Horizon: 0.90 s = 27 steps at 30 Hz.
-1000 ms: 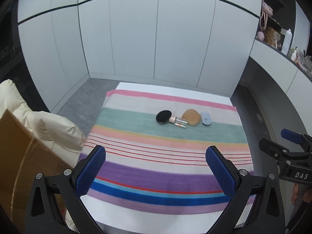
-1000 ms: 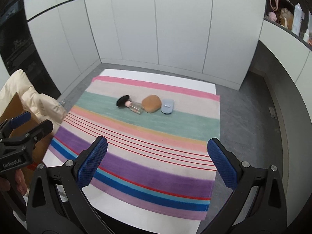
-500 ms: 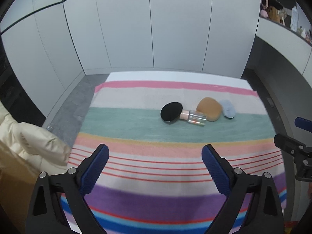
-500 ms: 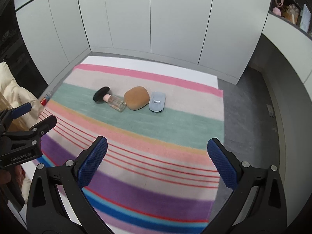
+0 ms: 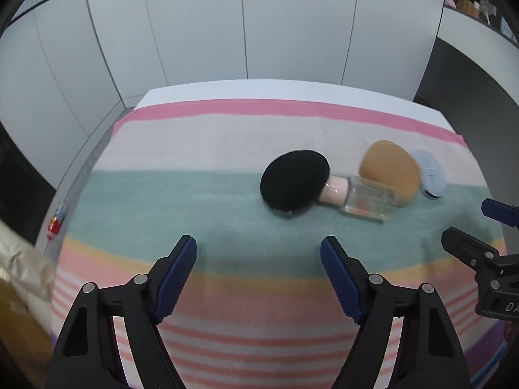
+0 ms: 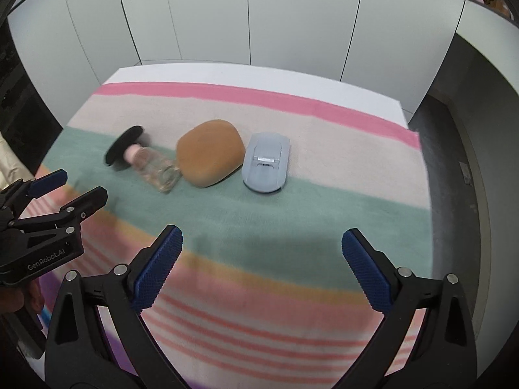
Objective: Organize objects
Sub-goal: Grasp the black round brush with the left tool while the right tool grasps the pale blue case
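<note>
Approach step: the left gripper (image 5: 258,253), jaws closing on nothing, and the wide right gripper (image 6: 262,246) hover near 3 touching items on the striped cloth (image 5: 194,201): glass bottle (image 5: 366,201), brown pouch (image 6: 210,153), blue case (image 6: 266,161). Next: descend farther, straddle 1.

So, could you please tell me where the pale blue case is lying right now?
In the right wrist view the pale blue case lies on the striped cloth, right of centre, at the right end of the row, beside the brown pouch.
</note>
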Tool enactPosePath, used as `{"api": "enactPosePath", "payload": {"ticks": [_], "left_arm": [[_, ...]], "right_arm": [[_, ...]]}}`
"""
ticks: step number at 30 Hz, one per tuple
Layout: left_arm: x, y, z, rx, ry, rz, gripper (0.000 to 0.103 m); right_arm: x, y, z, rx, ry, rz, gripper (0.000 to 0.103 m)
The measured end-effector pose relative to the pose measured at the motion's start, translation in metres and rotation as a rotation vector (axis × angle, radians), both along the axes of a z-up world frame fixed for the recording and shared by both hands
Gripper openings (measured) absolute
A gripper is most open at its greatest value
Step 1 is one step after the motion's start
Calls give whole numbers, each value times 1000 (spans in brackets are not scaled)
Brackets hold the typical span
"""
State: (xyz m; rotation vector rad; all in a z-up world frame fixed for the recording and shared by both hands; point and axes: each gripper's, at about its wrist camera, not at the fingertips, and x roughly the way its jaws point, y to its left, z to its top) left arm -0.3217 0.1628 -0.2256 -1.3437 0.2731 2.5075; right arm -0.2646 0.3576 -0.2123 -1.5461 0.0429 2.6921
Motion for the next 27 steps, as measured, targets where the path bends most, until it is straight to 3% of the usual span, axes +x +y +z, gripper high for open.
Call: {"api": "enactPosePath", "payload": {"ticks": [5,8,10,12,14,16,20,21,22,27], "left_arm": [[-20,14,-5,8,14,-23,78],[-28,24,-6,12,29,-47,69],[-34,28,-5,19,29,-62,57],[-37,32,-5,26,27,-84,45],[-38,37,-4,28,27,-103,40],[-38,40,-3,48,23,-113,33],[-38,39,-1,81,4,-91,25],[-37,38,1,76,5,-84,15],[-36,38,2,69,4,-79,13],[-27,34,14,74,2,-64,13]], "right_arm": [[-25,6,-18,-6,-1,-18,98],[-37,8,-23,-6,9,-23,95],[-46,7,-24,5,23,-17,92],[-51,7,-23,15,39,-12,81],[-56,6,-20,19,53,1,55],[-59,6,-18,18,55,5,38],[-60,9,-18,-1,52,6,38],[-58,9,-18,-2,52,5,38],[-56,9,-17,-5,52,2,38],[-46,11,-6,-27,54,-13,38]]}}
